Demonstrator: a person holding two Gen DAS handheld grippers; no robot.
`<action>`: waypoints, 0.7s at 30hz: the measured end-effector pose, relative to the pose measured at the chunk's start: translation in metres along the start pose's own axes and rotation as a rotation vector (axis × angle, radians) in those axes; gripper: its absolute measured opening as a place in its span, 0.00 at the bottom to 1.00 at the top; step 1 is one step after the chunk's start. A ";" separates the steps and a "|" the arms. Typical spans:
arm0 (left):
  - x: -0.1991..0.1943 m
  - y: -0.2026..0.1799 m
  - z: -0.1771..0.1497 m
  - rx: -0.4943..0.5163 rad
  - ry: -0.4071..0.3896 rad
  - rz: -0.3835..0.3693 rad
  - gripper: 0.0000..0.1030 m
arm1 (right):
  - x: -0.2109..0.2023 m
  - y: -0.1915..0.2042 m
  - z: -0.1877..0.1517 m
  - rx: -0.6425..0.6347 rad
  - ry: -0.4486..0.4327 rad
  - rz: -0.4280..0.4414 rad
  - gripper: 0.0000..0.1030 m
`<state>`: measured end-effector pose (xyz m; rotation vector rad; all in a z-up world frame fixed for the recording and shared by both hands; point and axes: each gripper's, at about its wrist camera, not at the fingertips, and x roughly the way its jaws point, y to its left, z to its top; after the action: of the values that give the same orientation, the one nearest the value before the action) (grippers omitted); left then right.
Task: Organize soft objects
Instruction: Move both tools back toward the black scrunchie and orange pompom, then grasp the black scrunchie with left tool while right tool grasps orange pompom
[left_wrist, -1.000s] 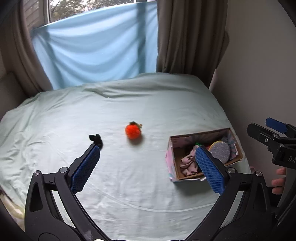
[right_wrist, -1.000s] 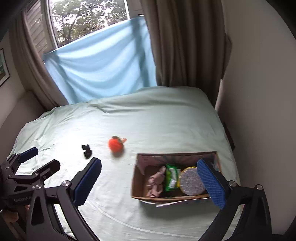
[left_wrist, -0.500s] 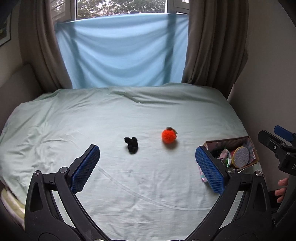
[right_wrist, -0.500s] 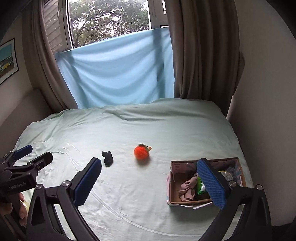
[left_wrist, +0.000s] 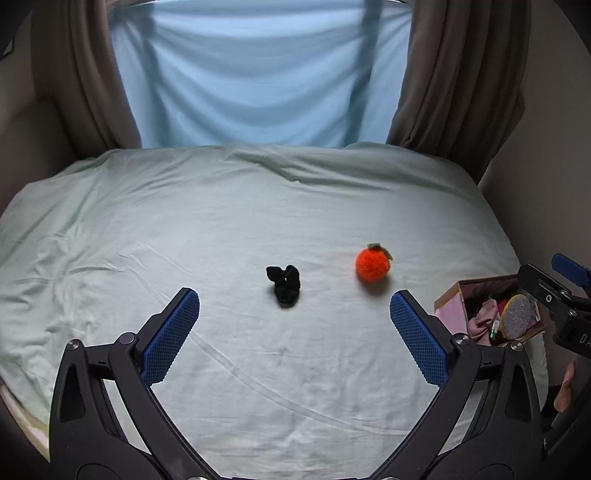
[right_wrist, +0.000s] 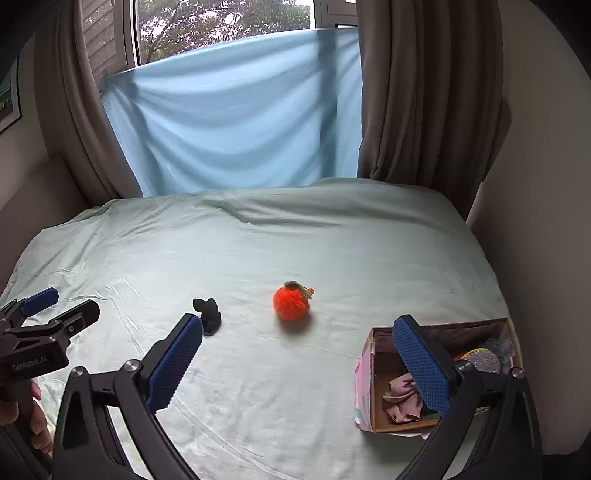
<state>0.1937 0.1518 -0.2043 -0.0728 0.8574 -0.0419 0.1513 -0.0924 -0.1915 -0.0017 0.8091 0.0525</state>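
Note:
A small black fabric piece (left_wrist: 284, 282) lies on the pale green bed sheet (left_wrist: 221, 221), with an orange fuzzy ball (left_wrist: 372, 264) to its right. My left gripper (left_wrist: 294, 314) is open and empty, hovering just short of the black piece. My right gripper (right_wrist: 297, 341) is open and empty above the sheet, short of the orange ball (right_wrist: 291, 303); the black piece (right_wrist: 209, 320) is beside its left finger. A cardboard box (right_wrist: 373, 373) at the right bed edge holds a pink cloth (right_wrist: 400, 400), a grey round pad (right_wrist: 482, 362) and other soft items.
The box also shows at the right in the left wrist view (left_wrist: 452, 302). A light blue cloth (right_wrist: 236, 122) hangs across the window between brown curtains (right_wrist: 424, 92). A wall borders the bed's right side (right_wrist: 535, 221). Each gripper appears at the edge of the other's view.
Both grippers have swung left and away from the box. The black piece and orange ball now sit between the left gripper's fingers in view. Nothing was grasped.

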 end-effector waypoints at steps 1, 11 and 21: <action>0.011 0.001 0.000 0.000 0.006 0.003 1.00 | 0.012 0.001 -0.001 0.000 0.006 -0.006 1.00; 0.149 0.024 -0.022 -0.032 0.076 0.002 1.00 | 0.140 0.002 -0.010 0.014 0.058 -0.016 1.00; 0.288 0.013 -0.046 -0.013 0.107 -0.029 1.00 | 0.280 0.010 -0.036 0.009 0.105 -0.018 1.00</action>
<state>0.3472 0.1433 -0.4524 -0.0956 0.9632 -0.0676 0.3177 -0.0706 -0.4184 -0.0032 0.9144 0.0325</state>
